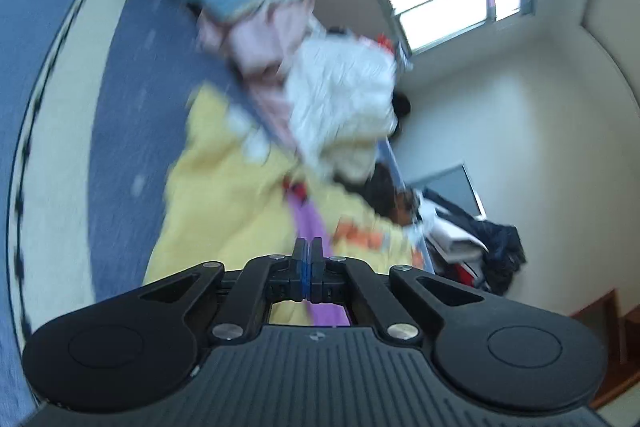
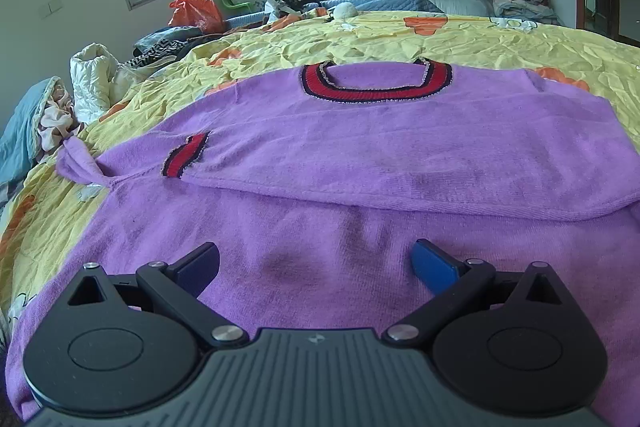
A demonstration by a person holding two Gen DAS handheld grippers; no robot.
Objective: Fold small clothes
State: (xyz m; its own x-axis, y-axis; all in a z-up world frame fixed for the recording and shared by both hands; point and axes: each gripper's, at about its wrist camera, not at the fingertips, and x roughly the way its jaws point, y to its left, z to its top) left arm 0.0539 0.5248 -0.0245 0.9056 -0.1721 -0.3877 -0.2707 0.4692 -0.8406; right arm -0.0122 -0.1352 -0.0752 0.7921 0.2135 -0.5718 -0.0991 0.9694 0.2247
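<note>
Half the purple sweater (image 2: 360, 155) blurs, cropped.

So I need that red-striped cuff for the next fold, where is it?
Right wrist view: the cuff lies on the purple sweater's left side, below-left of the collar.

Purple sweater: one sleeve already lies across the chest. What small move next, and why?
Probably the left gripper, shut on purple fabric, should carry it over the purple sweater, folding that side inward. The sleeve on that side sticks out over the yellow sheet; the right gripper is open above the hem.
</note>
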